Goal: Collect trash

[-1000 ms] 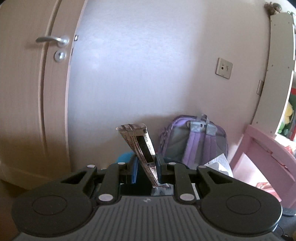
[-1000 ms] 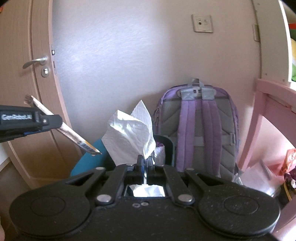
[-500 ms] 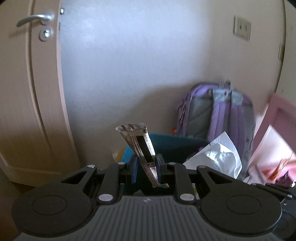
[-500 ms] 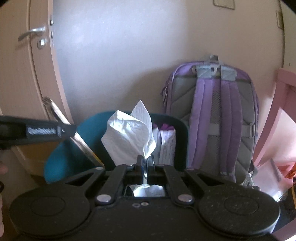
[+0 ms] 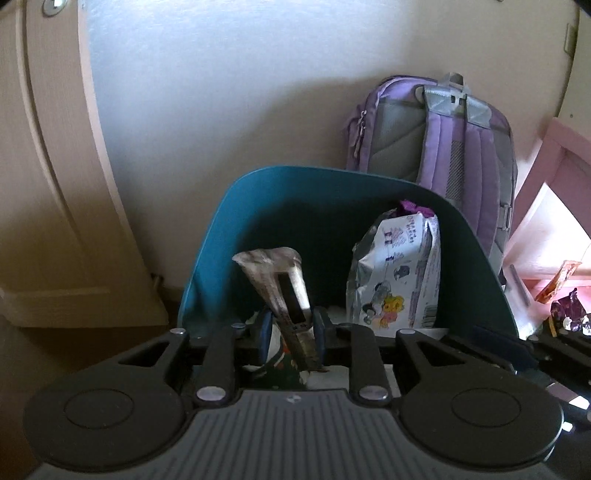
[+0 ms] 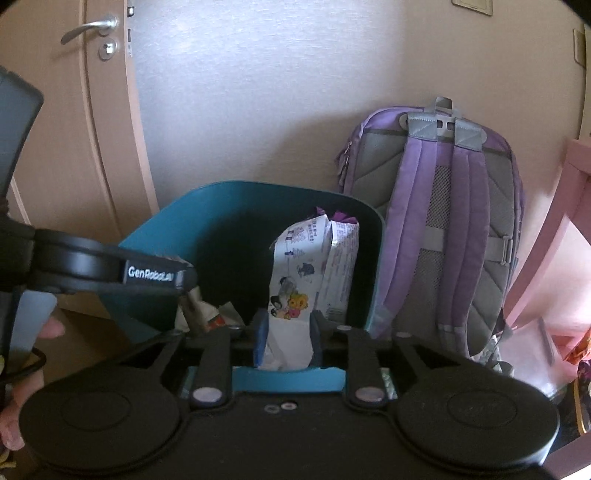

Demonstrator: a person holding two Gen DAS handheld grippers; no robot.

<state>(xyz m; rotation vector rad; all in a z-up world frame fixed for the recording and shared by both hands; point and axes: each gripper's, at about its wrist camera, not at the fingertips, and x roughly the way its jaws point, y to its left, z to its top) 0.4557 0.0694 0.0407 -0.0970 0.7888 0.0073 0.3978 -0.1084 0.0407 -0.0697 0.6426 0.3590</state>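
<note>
Both grippers have been lowered over the teal bin [image 5: 207, 258], now seen from above instead of half hidden.

Left gripper [image 5: 290, 334]: fingers are opening, the flattened wrapper [image 5: 280, 284] still stands between them. Right gripper [image 6: 286, 338]: fingers are opening too, the white tissue [image 6: 284, 349] sits loose between them over the rim. A door handle [image 6: 90, 29] is caught only by the right view; candy wrappers [image 5: 561, 291] only by the left. The purple backpack [image 6: 443, 206] is leaned against the wall beside the bin.
</note>
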